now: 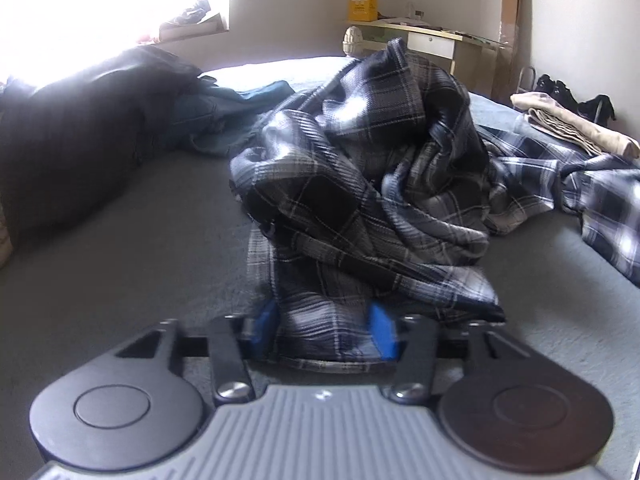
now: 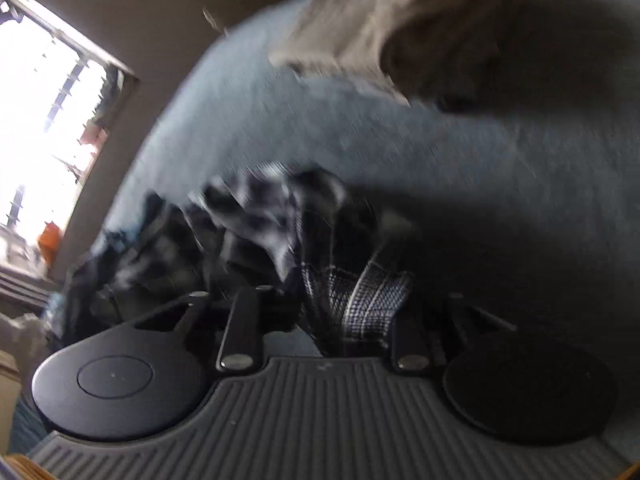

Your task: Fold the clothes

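A crumpled dark blue and white plaid shirt (image 1: 360,168) is heaped on the grey bed (image 1: 120,260). My left gripper (image 1: 323,330) sits low at the shirt's near hem. Its blue pads (image 1: 382,332) press a fold of the plaid from both sides. The right wrist view is blurred. There the same plaid shirt (image 2: 260,216) trails from the heap toward my right gripper (image 2: 332,312). A strip of it lies between the dark fingers (image 2: 244,320), which stand apart, with a gap beside the left one. The pads are hidden by cloth.
Folded beige clothes (image 1: 576,128) lie on the bed's right side, seen also as a beige stack (image 2: 360,20). A dark garment pile (image 1: 80,132) and blue jeans (image 1: 224,108) lie at the left. A desk (image 1: 432,40) with a yellow box (image 1: 362,0) stands behind.
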### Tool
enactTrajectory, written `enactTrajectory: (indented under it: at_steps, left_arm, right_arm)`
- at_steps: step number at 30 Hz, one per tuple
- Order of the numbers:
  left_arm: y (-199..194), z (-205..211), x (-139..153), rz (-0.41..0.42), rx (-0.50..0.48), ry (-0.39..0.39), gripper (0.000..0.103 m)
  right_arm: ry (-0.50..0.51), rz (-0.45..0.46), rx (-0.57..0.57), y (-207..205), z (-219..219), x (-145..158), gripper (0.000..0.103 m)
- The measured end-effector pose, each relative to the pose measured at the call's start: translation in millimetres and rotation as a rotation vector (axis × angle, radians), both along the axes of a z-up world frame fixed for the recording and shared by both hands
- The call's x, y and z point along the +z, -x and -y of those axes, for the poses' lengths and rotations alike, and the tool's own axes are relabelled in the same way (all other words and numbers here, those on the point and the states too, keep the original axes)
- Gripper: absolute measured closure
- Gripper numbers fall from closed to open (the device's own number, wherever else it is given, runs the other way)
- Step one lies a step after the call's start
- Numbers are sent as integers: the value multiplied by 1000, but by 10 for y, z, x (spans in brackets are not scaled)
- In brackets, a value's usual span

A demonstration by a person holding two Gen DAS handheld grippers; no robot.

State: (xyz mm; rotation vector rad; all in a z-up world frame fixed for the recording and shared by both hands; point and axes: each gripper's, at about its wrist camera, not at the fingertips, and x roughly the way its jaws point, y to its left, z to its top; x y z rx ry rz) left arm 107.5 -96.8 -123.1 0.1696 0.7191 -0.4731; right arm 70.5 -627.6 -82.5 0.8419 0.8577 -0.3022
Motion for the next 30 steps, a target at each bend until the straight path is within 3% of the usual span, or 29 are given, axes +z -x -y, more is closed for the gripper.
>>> enactTrajectory:
  at_steps: [1, 3, 5, 8, 13, 16, 20, 23, 28, 30]
  left_arm:
    - [-5, -22, 7, -3, 7, 8, 76]
    - [-16, -71, 18, -11, 19, 31, 89]
    - [-8, -109, 29, -16, 25, 61, 98]
    - [63, -170, 83, -4, 25, 139, 100]
    - [282, -240, 197, -24, -62, 263, 102]
    - [418, -258, 209, -67, -121, 317, 102]
    - [561, -239, 131, -110, -168, 303, 102]
    - [583, -290, 82, -148, -175, 313, 102]
    - [612, -349, 9, -184, -203, 291, 100]
    - [598, -375, -29, -219, -205, 291, 91]
  right_arm:
    - [19, -63, 43, 26, -47, -35, 60]
    - [129, -142, 111, 82, -148, 23, 58]
    - [288, -158, 130, 120, -258, 179, 58]
    - [458, -68, 123, 172, -442, 495, 57]
    - [473, 266, 267, -2, -894, 943, 45]
    - [477, 351, 415, -330, -1269, 1039, 33]
    - [545, 327, 612, -1043, -1833, 902, 22]
    - [648, 297, 689, -1562, -2167, 740, 22]
    - [637, 179, 679, -2330, -2295, 444, 21]
    - [587, 97, 676, -2496, -2260, 218, 21]
